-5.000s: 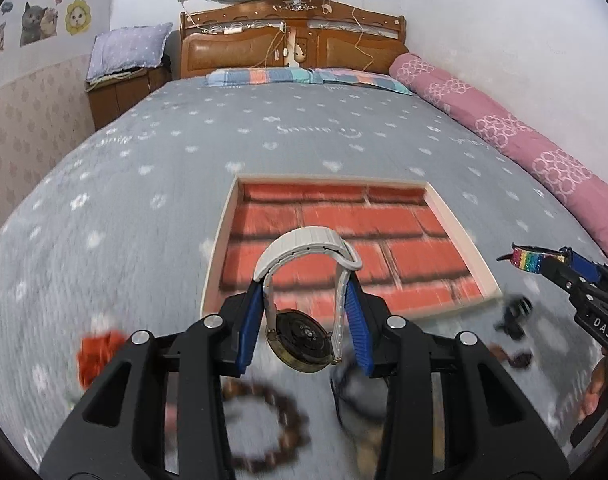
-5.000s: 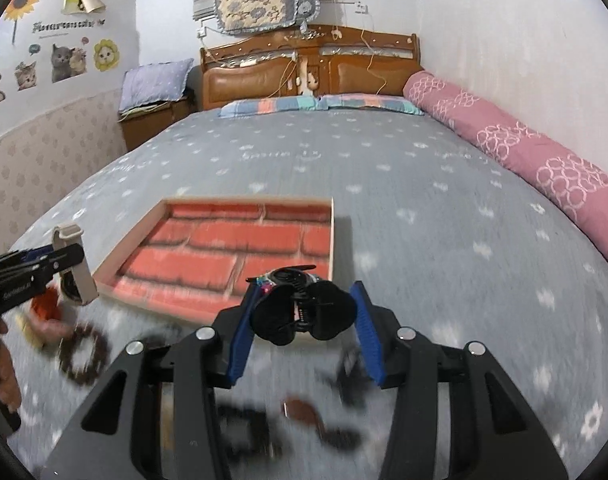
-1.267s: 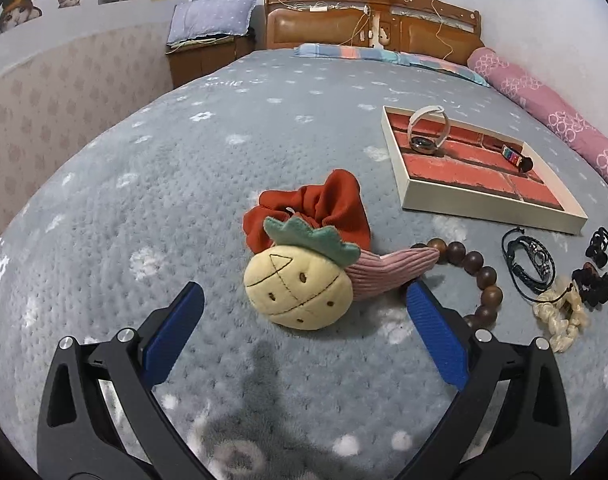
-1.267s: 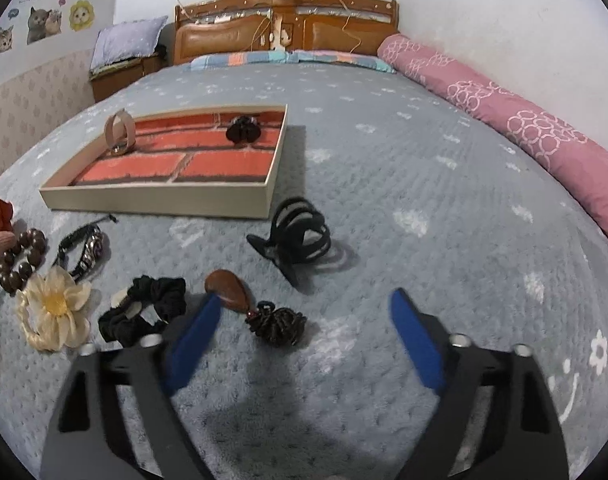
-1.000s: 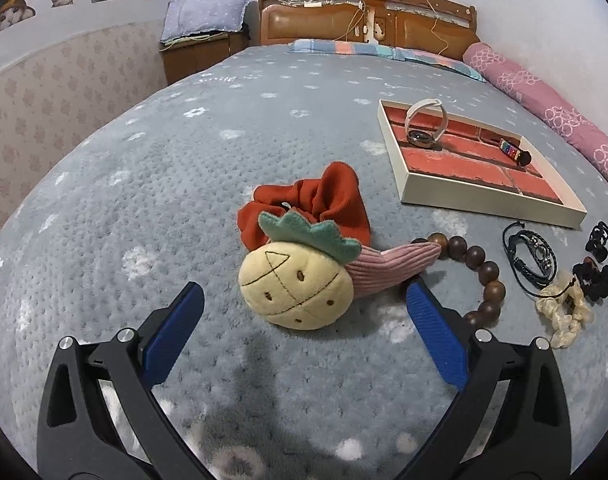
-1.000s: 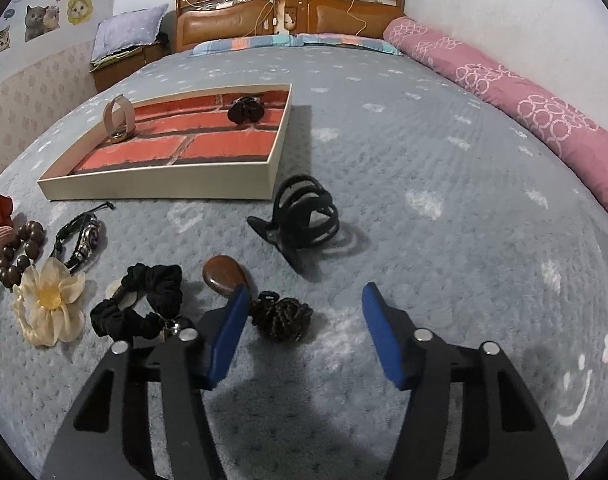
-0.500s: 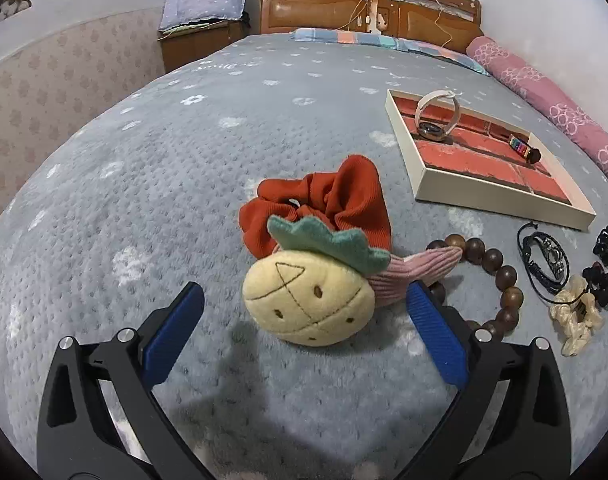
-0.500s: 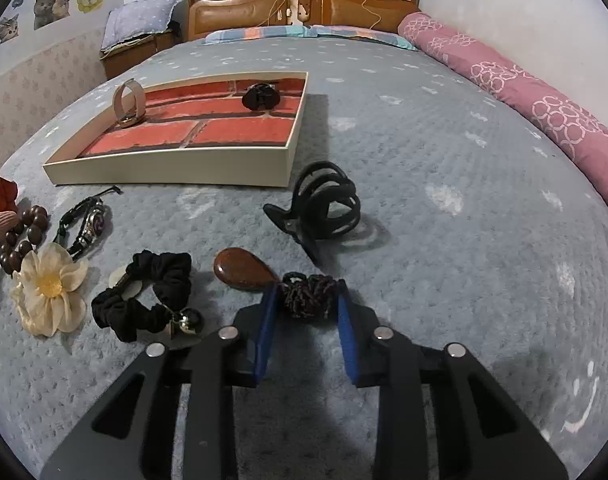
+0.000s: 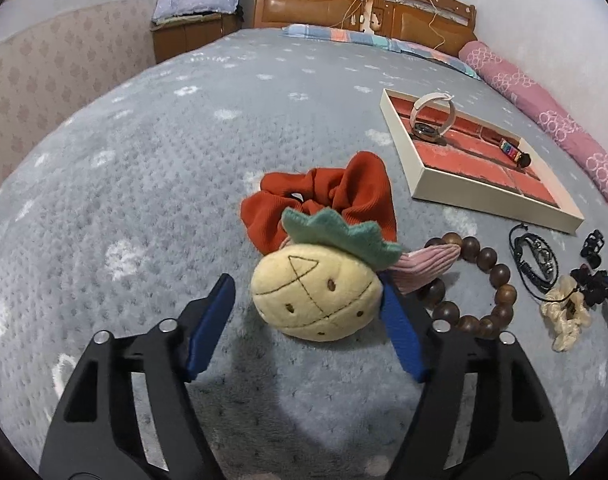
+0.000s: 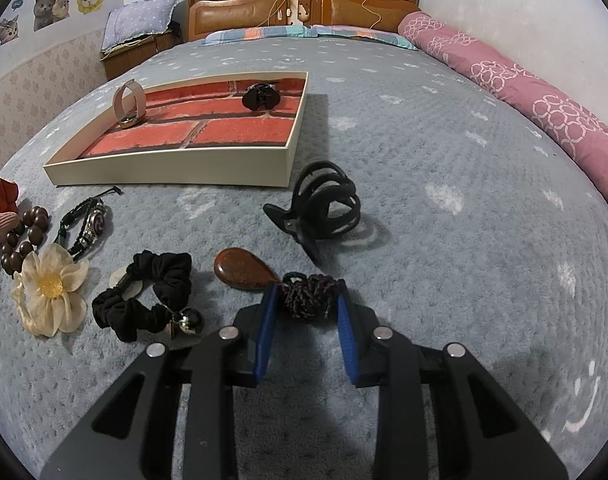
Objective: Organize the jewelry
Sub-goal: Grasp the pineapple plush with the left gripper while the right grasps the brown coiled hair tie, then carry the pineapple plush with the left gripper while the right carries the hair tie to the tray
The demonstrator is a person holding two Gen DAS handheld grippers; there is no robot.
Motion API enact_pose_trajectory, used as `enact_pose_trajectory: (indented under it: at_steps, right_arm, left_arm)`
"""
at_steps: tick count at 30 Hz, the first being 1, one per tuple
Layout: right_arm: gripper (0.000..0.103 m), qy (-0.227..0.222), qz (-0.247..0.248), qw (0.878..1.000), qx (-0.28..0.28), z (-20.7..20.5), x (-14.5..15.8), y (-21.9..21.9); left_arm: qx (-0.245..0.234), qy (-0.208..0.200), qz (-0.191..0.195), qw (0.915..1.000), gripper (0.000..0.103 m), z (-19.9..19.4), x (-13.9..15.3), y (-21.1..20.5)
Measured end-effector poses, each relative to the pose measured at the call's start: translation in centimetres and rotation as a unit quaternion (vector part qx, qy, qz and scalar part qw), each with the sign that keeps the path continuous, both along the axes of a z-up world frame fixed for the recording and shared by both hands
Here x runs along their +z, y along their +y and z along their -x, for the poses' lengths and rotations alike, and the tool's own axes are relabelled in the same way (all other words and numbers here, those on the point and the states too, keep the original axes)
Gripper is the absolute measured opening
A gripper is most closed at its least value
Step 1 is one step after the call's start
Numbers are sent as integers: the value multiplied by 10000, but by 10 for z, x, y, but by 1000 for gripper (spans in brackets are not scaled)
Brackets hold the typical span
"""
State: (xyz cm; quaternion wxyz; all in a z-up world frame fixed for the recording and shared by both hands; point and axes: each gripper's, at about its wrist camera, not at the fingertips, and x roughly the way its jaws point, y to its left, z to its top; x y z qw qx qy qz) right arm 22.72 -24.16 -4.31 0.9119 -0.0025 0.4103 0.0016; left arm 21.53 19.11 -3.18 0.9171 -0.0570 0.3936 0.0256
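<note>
My left gripper is closing around a plush pineapple hair tie on the grey bedspread; its right finger touches the plush, its left finger stands a little off. A red scrunchie lies just behind the plush. My right gripper is shut on a small dark beaded hair tie on the bedspread. The brick-patterned tray holds a white-strap watch and a black clip.
Around the right gripper lie a brown teardrop clip, a black claw clip, a black scrunchie, a cream flower tie, a braided bracelet and a wooden bead bracelet. A pink bolster lines the right.
My left gripper's fingers have closed in from wide open toward the pineapple plush. My right gripper has moved onto the dark beaded hair tie and shut on it.
</note>
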Motion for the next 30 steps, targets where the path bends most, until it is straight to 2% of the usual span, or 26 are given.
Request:
enact_pose_trajectory:
  at_steps: [2, 4, 13, 23, 30]
  right_arm:
    - [29, -1, 2, 10000, 0, 0, 0, 0]
    - [28, -3, 0, 10000, 1, 0, 0, 0]
    - [20, -82, -34, 9999, 67, 3, 4, 3]
    - [19, -480, -31, 9986, 222, 15, 25, 8]
    - [17, -618, -114, 9976, 307, 10, 44, 13]
  left_arm:
    - [-32, -4, 40, 10000, 66, 0, 0, 0]
    - [-100, 1, 37, 9999, 58, 0, 0, -2]
    - [-104, -157, -211, 9996, 55, 8, 7, -8]
    - [-181, -499, -435, 9976, 55, 21, 34, -25]
    - [-294, -659, -300, 9969, 55, 17, 54, -36]
